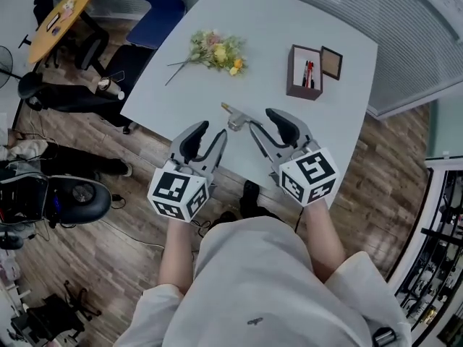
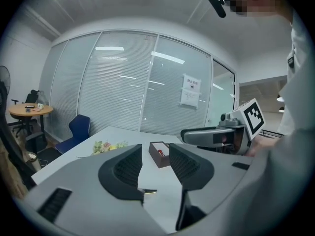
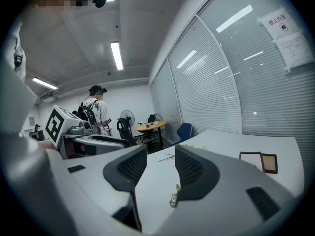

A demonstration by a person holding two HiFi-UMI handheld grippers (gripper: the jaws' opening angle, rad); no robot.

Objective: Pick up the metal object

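"Where's the metal object (image 1: 235, 117)?"
"On the counter (image 1: 275, 20), nearer the person than the flowers (image 1: 215, 50)."
"And the left tongs (image 1: 214, 131), the right tongs (image 1: 260, 120)?"
"Both spread wide, gripping nothing."

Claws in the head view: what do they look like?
Both the left claw and right claw are pale grey with black ribbed pads. Each carries a white cube printed with black square markers. The person wears a pale short-sleeved shirt.

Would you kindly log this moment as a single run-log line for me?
stage: pre-grasp | left gripper: jaws open, empty | right gripper: jaws open, empty | metal object: on table, by jaw tips, not gripped
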